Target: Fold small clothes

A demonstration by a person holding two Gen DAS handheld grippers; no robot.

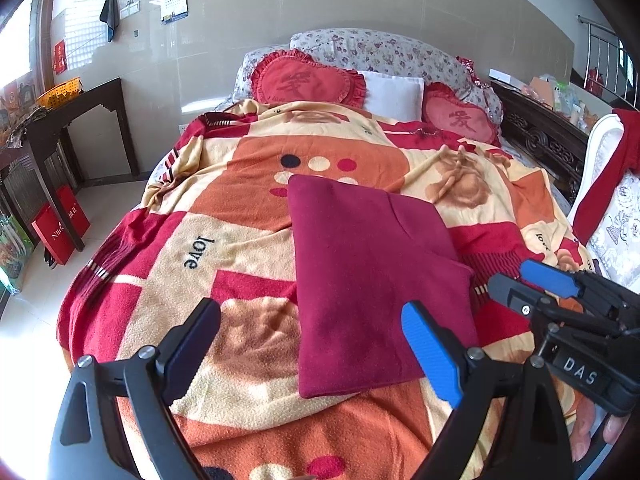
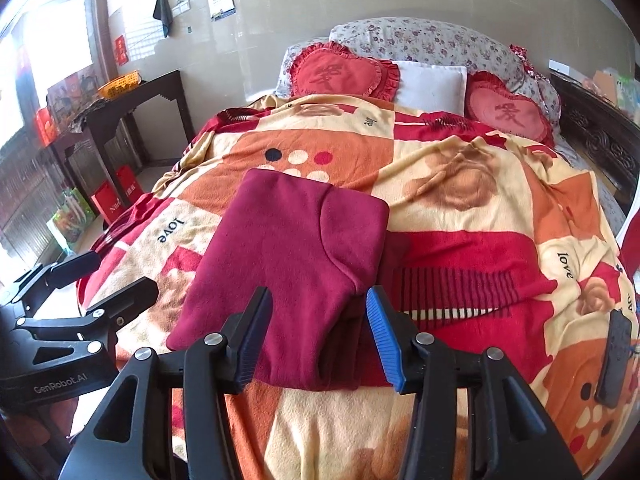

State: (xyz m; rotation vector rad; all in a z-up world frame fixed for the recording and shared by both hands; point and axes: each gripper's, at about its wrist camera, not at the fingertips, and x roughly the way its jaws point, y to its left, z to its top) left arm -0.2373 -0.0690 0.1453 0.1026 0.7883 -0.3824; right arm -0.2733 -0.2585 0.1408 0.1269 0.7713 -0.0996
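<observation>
A folded maroon garment (image 1: 372, 280) (image 2: 288, 264) lies flat on the patterned blanket (image 1: 240, 208) (image 2: 460, 208), with a smaller flap folded over its right part. In the left wrist view my left gripper (image 1: 310, 306) is open above the garment's near left edge, nothing between its fingers. Seen from the right wrist, it (image 2: 125, 271) hovers off the bed's left side. My right gripper (image 2: 318, 292) is open over the garment's near edge, its pads clear of the cloth. The left wrist view has it (image 1: 510, 276) at the garment's right corner, a hand (image 1: 592, 428) below.
Two red heart cushions (image 2: 340, 74) (image 2: 508, 114) and a white pillow (image 2: 432, 84) lie at the bed's head. A dark wooden table (image 1: 80, 108) stands left, red boxes (image 1: 60, 228) on the floor. A black flat object (image 2: 616, 360) lies right. A white chair (image 1: 600, 160) carries red cloth.
</observation>
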